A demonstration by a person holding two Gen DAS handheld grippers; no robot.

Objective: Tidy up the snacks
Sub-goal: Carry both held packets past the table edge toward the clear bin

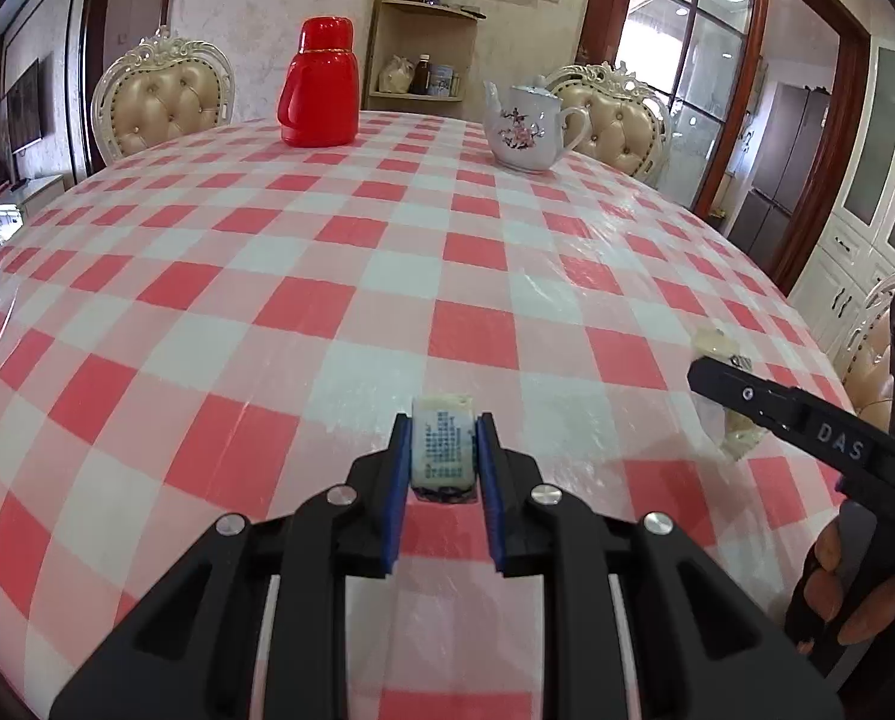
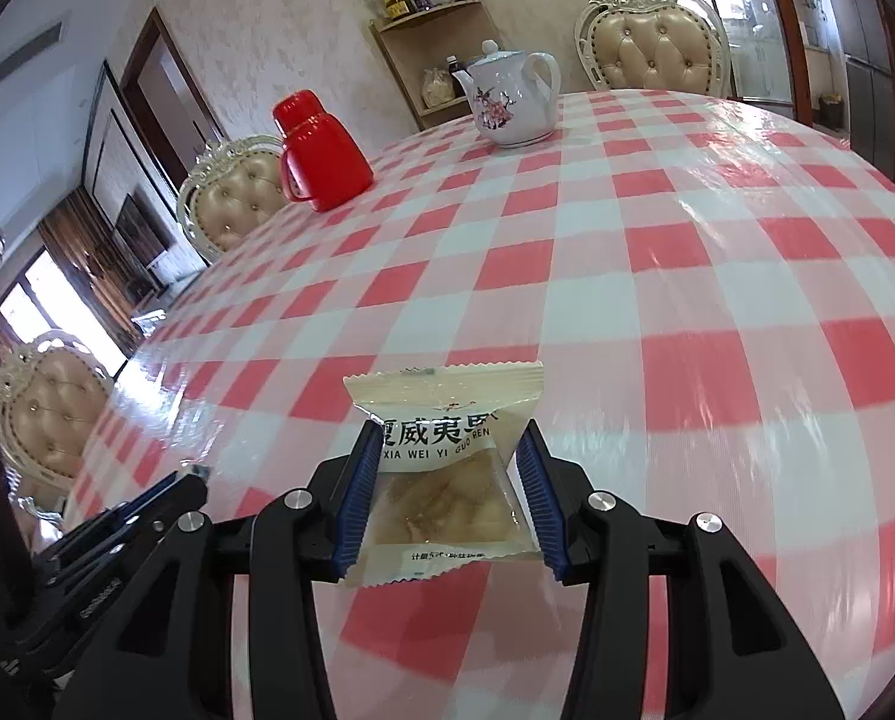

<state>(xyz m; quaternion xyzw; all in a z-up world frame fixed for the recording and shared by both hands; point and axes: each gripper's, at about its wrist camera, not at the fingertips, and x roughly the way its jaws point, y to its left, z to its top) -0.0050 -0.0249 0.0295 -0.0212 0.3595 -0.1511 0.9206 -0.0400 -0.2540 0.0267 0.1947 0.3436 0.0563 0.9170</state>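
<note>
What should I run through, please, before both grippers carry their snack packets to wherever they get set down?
1. Left gripper shut on the small packet: ok.
2. Right gripper shut on the snack packet, pads against its sides: ok.
3. Both packets lifted off the checked tablecloth: ok, as far as the views show.
4. Cloth ahead free up to the red flask and teapot: ok.
5. Grippers apart from each other: ok.
6. A container or spot for the snacks: cannot tell, none in view.
</note>
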